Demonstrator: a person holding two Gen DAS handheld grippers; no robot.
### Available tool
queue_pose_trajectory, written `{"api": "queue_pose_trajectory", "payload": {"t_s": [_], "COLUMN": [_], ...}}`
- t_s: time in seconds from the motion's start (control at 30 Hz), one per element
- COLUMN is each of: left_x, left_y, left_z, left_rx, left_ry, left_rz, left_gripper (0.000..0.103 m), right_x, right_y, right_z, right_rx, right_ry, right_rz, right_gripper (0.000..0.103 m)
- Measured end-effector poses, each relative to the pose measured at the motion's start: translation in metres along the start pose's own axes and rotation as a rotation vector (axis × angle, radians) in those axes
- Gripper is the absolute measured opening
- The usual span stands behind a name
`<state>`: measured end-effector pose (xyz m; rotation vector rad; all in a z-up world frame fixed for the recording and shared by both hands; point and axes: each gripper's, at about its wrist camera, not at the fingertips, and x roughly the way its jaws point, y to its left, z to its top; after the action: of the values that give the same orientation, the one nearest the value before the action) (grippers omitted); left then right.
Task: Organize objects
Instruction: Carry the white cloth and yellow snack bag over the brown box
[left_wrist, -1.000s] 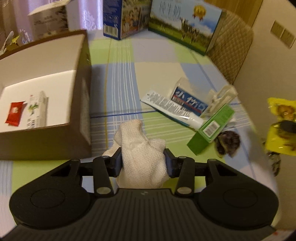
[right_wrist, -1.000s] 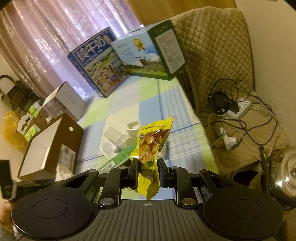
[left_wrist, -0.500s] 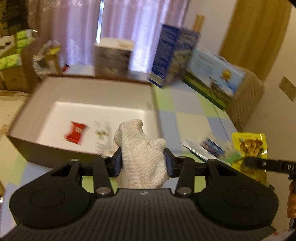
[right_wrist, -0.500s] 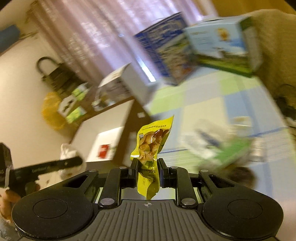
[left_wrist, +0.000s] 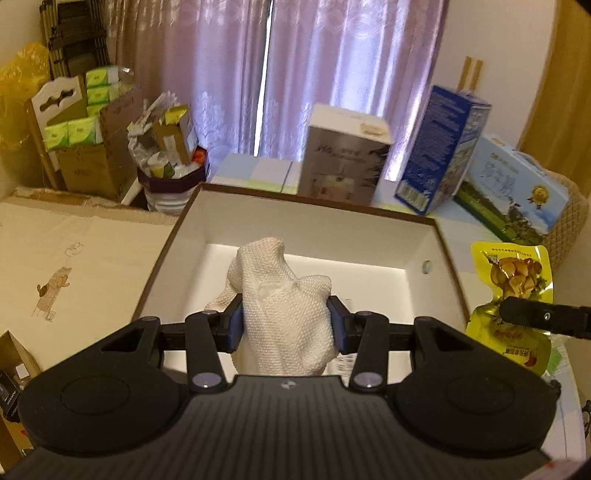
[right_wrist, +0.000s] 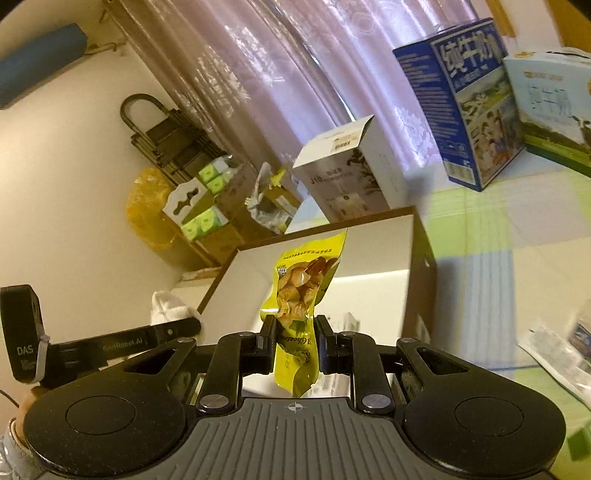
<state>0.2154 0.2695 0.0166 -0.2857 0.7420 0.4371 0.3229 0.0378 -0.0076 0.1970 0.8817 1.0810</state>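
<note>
While the left gripper (left_wrist: 284, 325) pinches a bunched white cloth (left_wrist: 282, 306) between its closed fingers, it hangs over the near rim of the open brown box (left_wrist: 448, 258), whose white floor is mostly bare. Just right of that rim, the right gripper (right_wrist: 293, 341) is clamped on an upright yellow snack pouch (right_wrist: 303, 284). Beyond the far wall stand a grey carton (left_wrist: 343, 162) and a blue milk carton (left_wrist: 439, 147), before the curtains (left_wrist: 332, 66).

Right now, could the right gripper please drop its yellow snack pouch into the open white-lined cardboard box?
Probably yes: the right gripper holds the yellow snack pouch beside the open-topped box, with nothing blocking.
</note>
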Motion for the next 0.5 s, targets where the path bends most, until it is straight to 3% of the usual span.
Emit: {"api": "queue_pose_trajectory", "payload": {"t_s": [0.23,0.5], "left_x": [0.054,0.083], "left_y": [0.023,0.033], "left_z": [0.004,-0.004], "left_rx": [0.009,0.024], "left_ry": [0.113,0.175], "left_rz": [0.036,0.026], "left_gripper": [0.041,0.041], "right_x": [0.056,0.093], "right_y": [-0.002,-0.007], "right_z": [-0.004,-0.016], "right_rx": [0.021,0.004], "right_ry": [0.081,0.165], "right_rz": [-0.132,-0.249], "right_gripper": [0.018,0.018]}}
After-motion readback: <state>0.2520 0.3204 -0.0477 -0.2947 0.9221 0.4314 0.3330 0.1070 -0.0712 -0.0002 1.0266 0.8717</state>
